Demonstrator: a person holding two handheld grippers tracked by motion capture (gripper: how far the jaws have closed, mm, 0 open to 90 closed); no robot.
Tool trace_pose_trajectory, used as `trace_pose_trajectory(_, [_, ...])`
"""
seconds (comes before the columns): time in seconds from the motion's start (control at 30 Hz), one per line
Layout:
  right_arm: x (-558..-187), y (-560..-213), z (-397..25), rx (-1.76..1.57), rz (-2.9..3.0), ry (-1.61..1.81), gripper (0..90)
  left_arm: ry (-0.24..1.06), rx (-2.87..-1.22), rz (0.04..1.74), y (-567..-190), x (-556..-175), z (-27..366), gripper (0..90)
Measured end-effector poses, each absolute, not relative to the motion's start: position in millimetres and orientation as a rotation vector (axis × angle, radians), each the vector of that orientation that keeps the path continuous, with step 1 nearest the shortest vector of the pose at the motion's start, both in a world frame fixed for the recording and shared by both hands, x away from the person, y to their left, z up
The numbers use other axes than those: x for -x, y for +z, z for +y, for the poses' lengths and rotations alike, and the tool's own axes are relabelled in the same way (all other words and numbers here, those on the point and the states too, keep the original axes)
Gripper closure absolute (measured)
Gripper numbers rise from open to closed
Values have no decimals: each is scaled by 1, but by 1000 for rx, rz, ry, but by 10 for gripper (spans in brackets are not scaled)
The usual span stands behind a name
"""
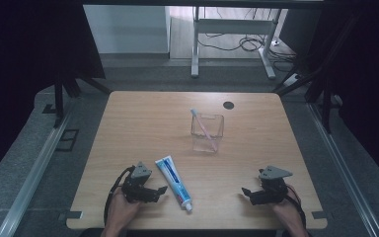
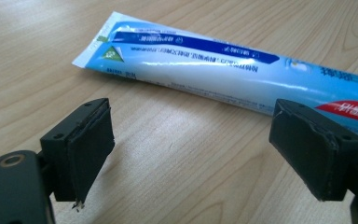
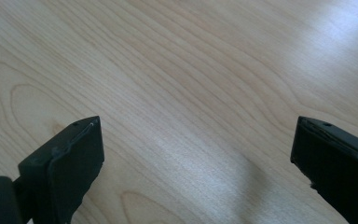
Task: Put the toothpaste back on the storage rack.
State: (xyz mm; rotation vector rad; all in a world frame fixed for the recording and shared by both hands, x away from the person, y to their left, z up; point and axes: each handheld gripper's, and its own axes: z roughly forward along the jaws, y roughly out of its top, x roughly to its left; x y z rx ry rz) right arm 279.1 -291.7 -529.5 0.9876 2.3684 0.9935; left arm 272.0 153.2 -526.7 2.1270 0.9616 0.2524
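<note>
Step in hand: judged to be the approach of the left gripper [image 1: 159,191] to the blue-and-white plastic toothpaste tube [image 1: 174,181].
Tube position: flat on the table, just beside the left gripper, white cap toward the person, crimped end toward the clear square plastic cup [image 1: 208,132].
Left gripper state: jaws spread wide, nothing between them; in the left gripper view the tube [image 2: 223,79] lies just beyond the pads.
Right gripper [image 1: 247,193] state: jaws apart, empty, low over bare wood, well apart from the tube.
Recommended grip: straddle the tube across its width near the middle; close gently, since the soft body will likely deform.
Cup contents: a pink-and-white toothbrush [image 1: 203,129], leaning.
Surface: light wood-grain tabletop [image 1: 143,123] with a dark round grommet [image 1: 228,105].
Room: grey floor, dark curtains at both sides, a white desk frame [image 1: 232,29] with loose cables behind.
</note>
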Motion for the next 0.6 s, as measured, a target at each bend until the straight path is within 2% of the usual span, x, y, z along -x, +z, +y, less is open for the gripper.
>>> trace_pose_trajectory(0.2, [-279, -529, -295, -998, 2355, 1003, 40, 258, -2109, 980, -516, -272, 152, 130])
trace_pose_trajectory(0.33, [-280, -529, -296, -1004, 2345, 1005, 48, 258, -2139, 965, -511, -271, 148, 157])
trace_pose_trajectory(0.5, [-280, -529, -297, -1005, 2340, 996, 58, 243, -2143, 918, -504, -270, 141, 368])
trace_pose_trajectory(0.53, [-280, -529, -297, -1005, 2340, 997, 59, 238, -2146, 901, -501, -270, 138, 460])
trace_pose_trajectory(0.57, [-280, -529, -297, -1005, 2340, 997, 59, 238, -2146, 901, -501, -270, 138, 508])
trace_pose_trajectory(0.6, [-280, -529, -297, -1005, 2340, 996, 59, 233, -2148, 900, -500, -271, 135, 508])
